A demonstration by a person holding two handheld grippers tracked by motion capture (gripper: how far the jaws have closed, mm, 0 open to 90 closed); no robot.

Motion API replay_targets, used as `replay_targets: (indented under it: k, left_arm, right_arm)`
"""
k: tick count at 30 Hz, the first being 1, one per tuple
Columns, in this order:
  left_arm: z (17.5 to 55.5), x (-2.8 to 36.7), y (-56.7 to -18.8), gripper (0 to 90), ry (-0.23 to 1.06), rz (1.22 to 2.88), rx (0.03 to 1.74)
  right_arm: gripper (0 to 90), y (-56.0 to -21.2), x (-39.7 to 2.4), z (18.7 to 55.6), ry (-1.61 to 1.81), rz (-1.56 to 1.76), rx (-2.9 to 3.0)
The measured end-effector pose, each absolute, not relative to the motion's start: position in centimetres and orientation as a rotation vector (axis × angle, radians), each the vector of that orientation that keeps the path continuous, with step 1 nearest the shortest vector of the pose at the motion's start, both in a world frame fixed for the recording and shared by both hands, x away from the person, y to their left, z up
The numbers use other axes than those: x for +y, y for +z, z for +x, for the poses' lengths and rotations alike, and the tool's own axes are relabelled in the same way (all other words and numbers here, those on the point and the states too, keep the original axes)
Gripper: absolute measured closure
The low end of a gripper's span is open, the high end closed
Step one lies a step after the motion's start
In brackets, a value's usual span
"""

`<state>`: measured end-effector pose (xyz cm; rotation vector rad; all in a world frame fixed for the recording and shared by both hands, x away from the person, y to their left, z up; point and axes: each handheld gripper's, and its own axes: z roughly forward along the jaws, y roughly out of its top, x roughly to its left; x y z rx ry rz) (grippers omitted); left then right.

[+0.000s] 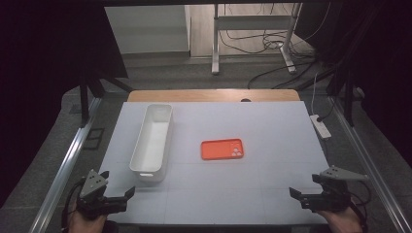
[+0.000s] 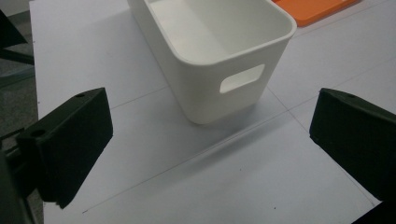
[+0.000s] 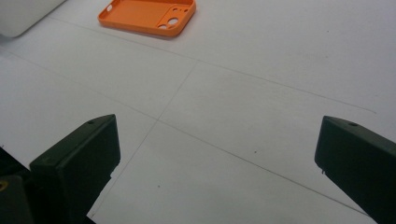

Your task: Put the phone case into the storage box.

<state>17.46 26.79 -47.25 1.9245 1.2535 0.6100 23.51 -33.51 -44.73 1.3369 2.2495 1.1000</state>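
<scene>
Fingers of both the left gripper (image 1: 118, 183) and right gripper (image 1: 305, 187) stand apart and empty, while the orange phone case (image 1: 222, 149) looks light, thin and flexible, best pinched across a long edge.

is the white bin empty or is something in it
Empty: the white bin stands upright, its bare floor showing in the high view, and the orange phone case lies outside it.

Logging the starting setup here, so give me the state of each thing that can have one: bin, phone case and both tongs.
Bin: upright, empty, on the table.
Phone case: flat, hollow side up, empty, right of the bin and apart from it.
Left tongs: open, holding nothing, near the bin's handle end.
Right tongs: open, holding nothing, apart from the case.
</scene>
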Motion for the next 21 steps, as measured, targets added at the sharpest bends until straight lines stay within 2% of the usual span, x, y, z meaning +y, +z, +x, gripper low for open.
replay_targets:
  k: [21]
  left_arm:
    - [17.5, 26.9, -47.3, 0.7, 0.599, 1.925, 1.248]
  right_arm:
    - [0.0, -44.4, -31.7, 25.7, 1.090, 1.276, 2.323]
